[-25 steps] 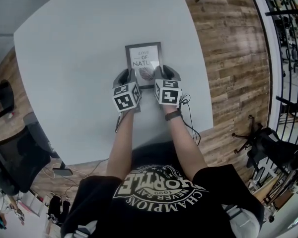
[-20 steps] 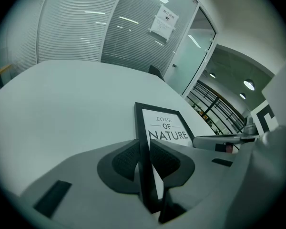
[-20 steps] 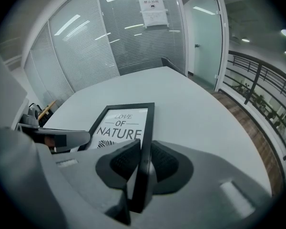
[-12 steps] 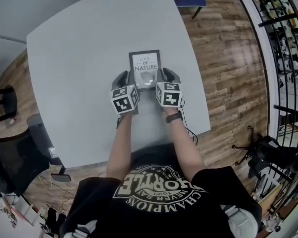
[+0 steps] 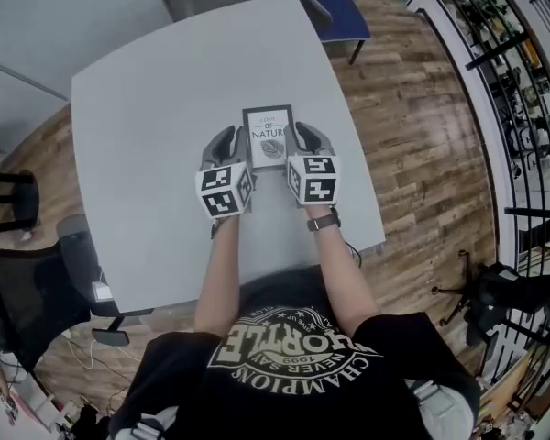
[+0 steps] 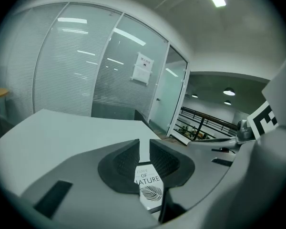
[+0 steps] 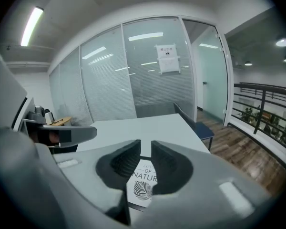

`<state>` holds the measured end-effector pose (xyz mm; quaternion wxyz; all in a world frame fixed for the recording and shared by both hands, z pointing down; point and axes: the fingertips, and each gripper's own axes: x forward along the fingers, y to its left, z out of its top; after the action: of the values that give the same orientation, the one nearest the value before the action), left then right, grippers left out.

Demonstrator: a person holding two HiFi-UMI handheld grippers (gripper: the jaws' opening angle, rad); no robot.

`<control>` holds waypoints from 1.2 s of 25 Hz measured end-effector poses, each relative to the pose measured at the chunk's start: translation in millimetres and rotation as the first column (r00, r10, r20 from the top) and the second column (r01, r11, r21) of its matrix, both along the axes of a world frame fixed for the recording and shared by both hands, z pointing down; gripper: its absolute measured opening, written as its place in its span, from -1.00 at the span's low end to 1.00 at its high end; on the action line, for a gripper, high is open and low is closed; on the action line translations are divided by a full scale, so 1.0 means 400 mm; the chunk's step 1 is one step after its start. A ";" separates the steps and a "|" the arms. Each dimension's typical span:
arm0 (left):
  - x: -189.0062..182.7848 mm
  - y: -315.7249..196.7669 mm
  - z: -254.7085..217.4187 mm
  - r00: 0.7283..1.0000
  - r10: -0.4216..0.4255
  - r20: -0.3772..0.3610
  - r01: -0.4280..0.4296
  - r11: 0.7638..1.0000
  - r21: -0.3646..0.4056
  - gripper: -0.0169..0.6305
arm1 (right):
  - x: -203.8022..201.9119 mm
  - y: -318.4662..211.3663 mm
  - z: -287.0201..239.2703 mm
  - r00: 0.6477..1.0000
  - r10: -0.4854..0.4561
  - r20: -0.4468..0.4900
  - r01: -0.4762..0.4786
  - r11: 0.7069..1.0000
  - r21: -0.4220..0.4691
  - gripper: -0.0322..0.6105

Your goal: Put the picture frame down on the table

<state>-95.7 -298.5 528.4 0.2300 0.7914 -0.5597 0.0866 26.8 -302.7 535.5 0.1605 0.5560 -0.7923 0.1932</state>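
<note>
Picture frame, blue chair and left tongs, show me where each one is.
picture frame point(image 5: 269, 137): head view, on its white print.
blue chair point(image 5: 344, 15): head view, on its seat.
left tongs point(image 6: 144, 147): left gripper view, the gap midway between the tips.

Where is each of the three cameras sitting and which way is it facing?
Head view: on the person's head, facing steeply down at the table; forearms, left tongs and right tongs show.
Left gripper view: on the left tongs, facing across the table toward a glass wall; its jaws show.
Right gripper view: on the right tongs, facing likewise; its jaws show.
Shared: all three see the picture frame.
</note>
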 end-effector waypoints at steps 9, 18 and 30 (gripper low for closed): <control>0.007 0.078 -0.200 1.000 0.017 0.018 -0.020 0.986 0.163 -0.80 | -0.027 0.088 -0.207 1.000 -0.031 0.001 0.030 0.984 0.176 -0.71; -0.003 0.150 -0.353 0.999 0.019 0.037 -0.029 0.955 0.295 -0.93 | -0.031 0.160 -0.349 1.000 -0.023 0.018 0.017 0.955 0.297 -0.89; 0.021 0.224 -0.400 0.998 0.050 0.046 -0.062 0.941 0.332 -0.93 | -0.026 0.230 -0.413 1.000 -0.012 -0.006 0.014 0.936 0.353 -0.90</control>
<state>-87.5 -208.8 368.4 0.0801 0.8327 -0.5478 0.0118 16.3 -210.6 370.2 0.0611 0.5710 -0.8174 0.0459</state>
